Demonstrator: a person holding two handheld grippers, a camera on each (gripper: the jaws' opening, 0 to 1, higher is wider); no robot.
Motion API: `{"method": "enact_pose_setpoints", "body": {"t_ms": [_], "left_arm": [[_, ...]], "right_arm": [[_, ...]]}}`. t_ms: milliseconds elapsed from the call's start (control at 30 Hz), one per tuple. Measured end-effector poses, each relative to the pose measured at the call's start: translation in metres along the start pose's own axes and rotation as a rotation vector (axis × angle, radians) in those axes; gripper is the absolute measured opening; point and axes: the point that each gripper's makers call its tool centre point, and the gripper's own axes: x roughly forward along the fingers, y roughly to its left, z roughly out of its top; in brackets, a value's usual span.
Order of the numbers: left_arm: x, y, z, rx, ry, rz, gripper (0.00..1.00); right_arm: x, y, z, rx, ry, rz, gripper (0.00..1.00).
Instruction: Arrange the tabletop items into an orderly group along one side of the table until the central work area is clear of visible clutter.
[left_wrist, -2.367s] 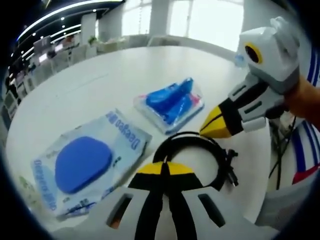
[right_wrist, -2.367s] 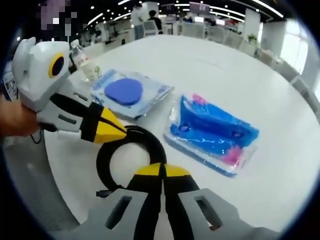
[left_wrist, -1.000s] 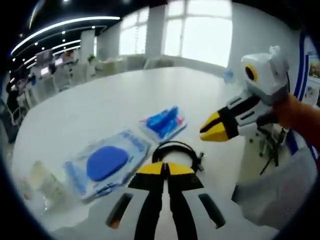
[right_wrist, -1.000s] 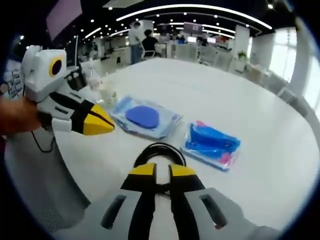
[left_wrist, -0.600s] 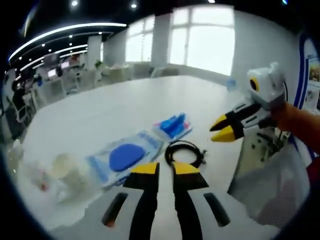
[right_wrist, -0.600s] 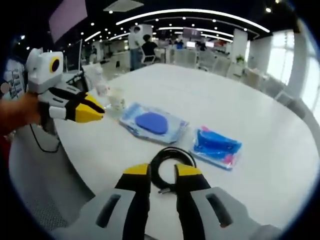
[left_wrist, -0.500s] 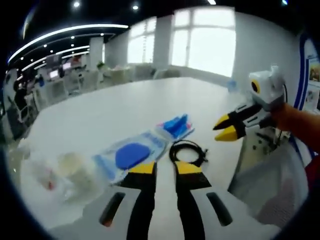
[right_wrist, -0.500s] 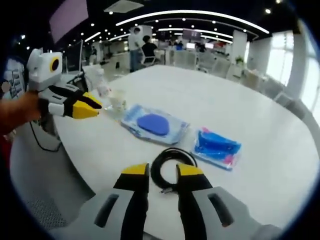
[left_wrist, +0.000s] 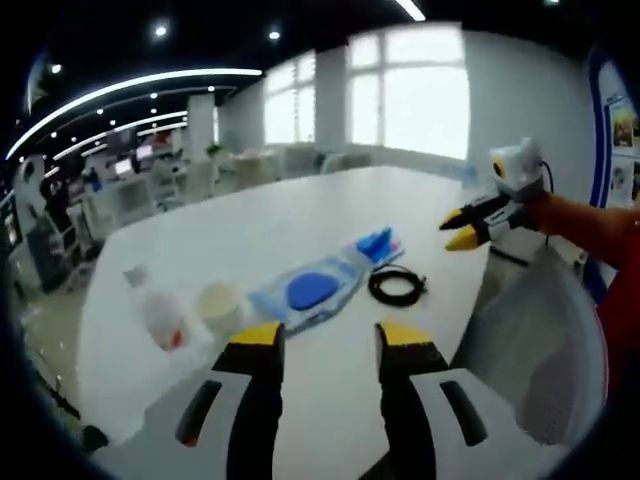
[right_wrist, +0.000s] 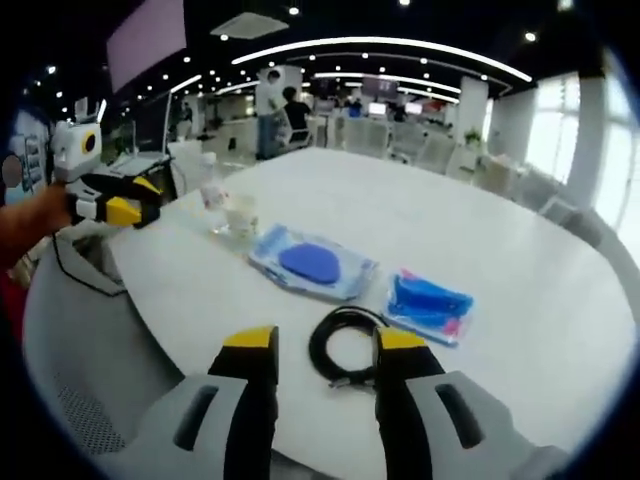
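Along the near edge of the white table (left_wrist: 300, 205) lies a row: a clear bottle (left_wrist: 160, 316), a small pale cup (left_wrist: 218, 303), a packet with a blue oval pad (left_wrist: 310, 291), a packet of blue items (left_wrist: 378, 243) and a black cable coil (left_wrist: 397, 287). My left gripper (left_wrist: 330, 338) is open and held back from the table, holding nothing. The right gripper (left_wrist: 458, 229) hovers beyond the coil, jaws apart. In the right gripper view, the coil (right_wrist: 345, 347) lies just ahead of my open right gripper (right_wrist: 325, 342), with the pad packet (right_wrist: 312, 262), blue packet (right_wrist: 428, 300), cup (right_wrist: 240, 215) and bottle (right_wrist: 210, 193) beyond. The left gripper (right_wrist: 130, 198) is at far left.
The table's middle and far side (right_wrist: 450, 210) are bare white. A grey chair back (left_wrist: 525, 340) stands by the table edge, and another grey chair (right_wrist: 80, 340) too. People (right_wrist: 275, 95) and office desks are far behind. An orange sleeve (left_wrist: 585, 222) holds the right gripper.
Both grippers have opened their jaws and pulled back and up from the cable coil. The bottle and cup have come into sight. The items on the table have not moved.
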Motion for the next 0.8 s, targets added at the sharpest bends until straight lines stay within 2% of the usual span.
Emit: {"method": "enact_pose_setpoints", "body": {"t_ms": [167, 300, 367, 400, 433, 467, 500, 533, 600, 633, 733, 800], "left_arm": [[-0.027, 0.016, -0.007, -0.005, -0.004, 0.088, 0.4], [-0.046, 0.027, -0.005, -0.011, -0.035, 0.111, 0.4], [-0.058, 0.037, -0.006, 0.011, -0.044, 0.13, 0.41], [-0.063, 0.043, -0.008, 0.018, -0.04, 0.142, 0.41], [-0.071, 0.054, -0.015, 0.049, -0.013, 0.178, 0.41], [-0.077, 0.062, -0.022, 0.046, 0.005, 0.201, 0.4], [-0.079, 0.062, -0.025, 0.015, 0.0, 0.202, 0.39], [-0.079, 0.059, -0.027, -0.057, -0.027, 0.197, 0.39], [-0.076, 0.054, -0.026, -0.108, -0.056, 0.192, 0.4], [-0.072, 0.051, -0.024, -0.126, -0.074, 0.209, 0.41], [-0.062, 0.04, -0.016, -0.152, -0.109, 0.201, 0.44], [-0.054, 0.034, -0.012, -0.166, -0.112, 0.209, 0.48]], "right_arm": [[-0.011, -0.004, 0.003, 0.012, -0.039, -0.054, 0.44], [-0.018, -0.009, 0.002, 0.034, -0.061, -0.087, 0.46], [-0.021, -0.012, 0.0, 0.042, -0.061, -0.098, 0.47], [-0.021, -0.013, 0.0, 0.044, -0.061, -0.1, 0.47], [-0.022, -0.014, 0.0, 0.045, -0.062, -0.104, 0.47], [-0.023, -0.015, 0.0, 0.047, -0.066, -0.111, 0.47], [-0.024, -0.016, 0.001, 0.048, -0.073, -0.119, 0.47], [-0.024, -0.017, 0.002, 0.051, -0.078, -0.122, 0.48], [-0.024, -0.019, 0.003, 0.067, -0.09, -0.138, 0.49], [-0.024, -0.02, 0.003, 0.074, -0.095, -0.146, 0.51], [-0.024, -0.021, 0.0, 0.09, -0.095, -0.158, 0.56], [-0.024, -0.021, -0.001, 0.101, -0.101, -0.168, 0.6]]}}
